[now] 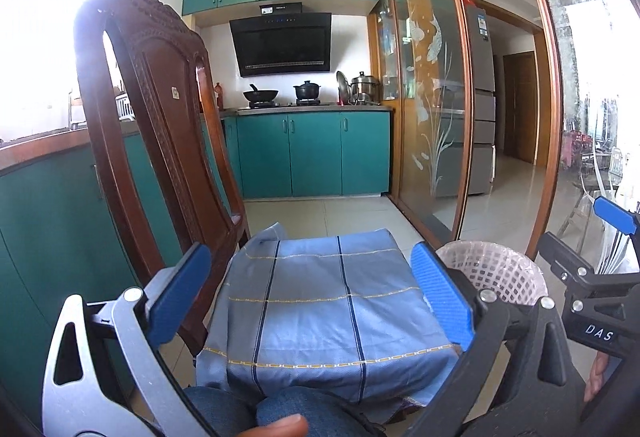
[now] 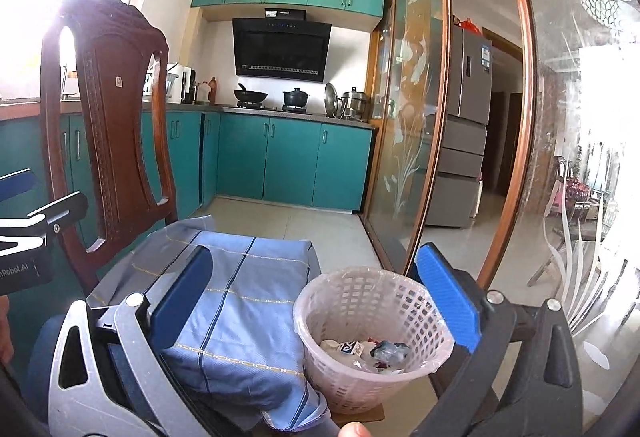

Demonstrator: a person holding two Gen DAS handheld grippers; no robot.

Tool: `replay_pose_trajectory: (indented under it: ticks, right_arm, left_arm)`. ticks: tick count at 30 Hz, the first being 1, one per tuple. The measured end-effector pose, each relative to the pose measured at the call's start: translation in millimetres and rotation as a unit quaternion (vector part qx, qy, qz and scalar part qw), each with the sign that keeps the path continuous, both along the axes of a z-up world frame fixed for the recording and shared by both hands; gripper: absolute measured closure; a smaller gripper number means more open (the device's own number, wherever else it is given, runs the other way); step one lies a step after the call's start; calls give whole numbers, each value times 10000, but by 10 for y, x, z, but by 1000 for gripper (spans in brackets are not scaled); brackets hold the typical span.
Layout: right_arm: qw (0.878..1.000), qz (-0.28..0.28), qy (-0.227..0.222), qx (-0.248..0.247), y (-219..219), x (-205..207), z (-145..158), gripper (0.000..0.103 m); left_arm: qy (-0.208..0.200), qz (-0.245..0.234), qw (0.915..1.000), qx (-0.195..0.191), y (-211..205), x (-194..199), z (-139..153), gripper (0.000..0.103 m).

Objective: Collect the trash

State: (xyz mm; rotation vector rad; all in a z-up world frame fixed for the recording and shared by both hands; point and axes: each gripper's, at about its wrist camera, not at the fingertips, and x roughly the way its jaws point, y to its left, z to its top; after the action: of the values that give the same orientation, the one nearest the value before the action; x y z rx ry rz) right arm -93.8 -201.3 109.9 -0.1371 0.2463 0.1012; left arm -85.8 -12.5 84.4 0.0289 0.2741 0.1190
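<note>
Far left: green cabinets point(image 1: 52, 221) under a bright window; next, a carved wooden chair point(image 1: 160, 125), close against the cloth's left edge, likely in the way of any reach from that side.

Then the left gripper point(image 1: 312, 301), fingers spread wide, grasping nothing, hovering over a blue checked cloth point(image 1: 320, 301) draped on some low surface; no trash visible on the cloth in either view.

Right of the cloth, touching its edge: a lined white basket point(image 2: 372, 333); inside, at the bottom, the trash point(image 2: 368, 351), a few crumpled wrappers and scraps, too small to name singly.

Right gripper point(image 2: 320, 309) also spread wide and empty, framing both cloth and basket from above; seen from the left camera, only a blue pad and black frame at the far right.

Judged from this: collecting looks nearly or wholly done, since scraps sit in the basket and none show on cloth or floor; anything left would be outside both views, or a last step such as moving the basket.

Behind: a stove top with a wok point(image 2: 250, 95) and a pot point(image 2: 296, 96), a black hood point(image 2: 282, 49) above; further right, a glass sliding door point(image 2: 412, 125) etched with fish, just beside the basket, a thing to keep clear of; beyond it a fridge point(image 2: 466, 125) and a hallway.

Jeans-clad knees at the bottom edge, below the cloth.
</note>
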Motion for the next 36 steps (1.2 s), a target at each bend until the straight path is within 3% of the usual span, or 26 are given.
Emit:
replay_pose_trajectory:
  ticks: [36]
  right_arm:
    - [9994,-332,46,-2,-108,-35,-60,3]
  left_arm:
    - [99,-148,9997,143,-143,-45,-15,3]
